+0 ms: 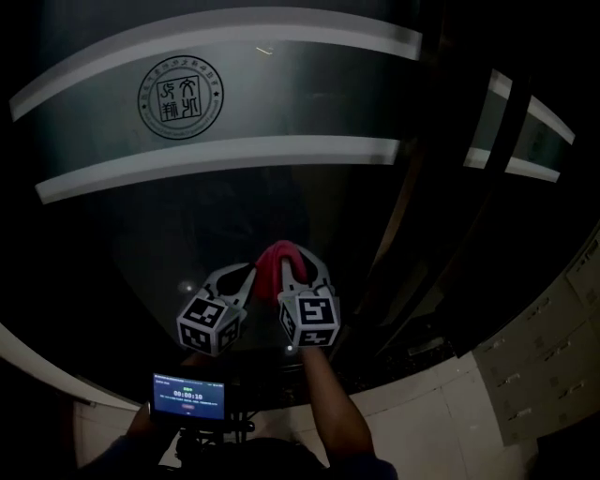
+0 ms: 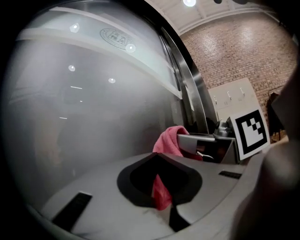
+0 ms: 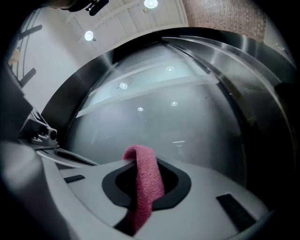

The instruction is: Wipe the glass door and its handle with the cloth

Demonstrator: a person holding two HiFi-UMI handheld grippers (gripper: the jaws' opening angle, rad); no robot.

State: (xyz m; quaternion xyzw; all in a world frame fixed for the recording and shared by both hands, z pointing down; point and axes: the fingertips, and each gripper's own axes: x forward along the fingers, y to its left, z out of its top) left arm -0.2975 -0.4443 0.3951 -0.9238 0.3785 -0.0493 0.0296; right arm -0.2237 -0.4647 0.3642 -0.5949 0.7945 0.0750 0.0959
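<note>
Pinching one pink terry cloth (image 1: 277, 262) between them, the left gripper (image 1: 242, 277) and right gripper (image 1: 298, 274) sit side by side, each with jaws closed on it, close before the dark glass door (image 1: 141, 234) below its frosted bands (image 1: 225, 155).

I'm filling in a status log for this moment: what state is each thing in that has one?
Glass door: looks closed, surface hazy.
Cloth: draped over, clamped by both grippers.
Right gripper: shut on the cloth.
Left gripper: shut, a bit of the cloth pinched in it.
Screen: on, timer showing.
Ceiling lights: on.
</note>
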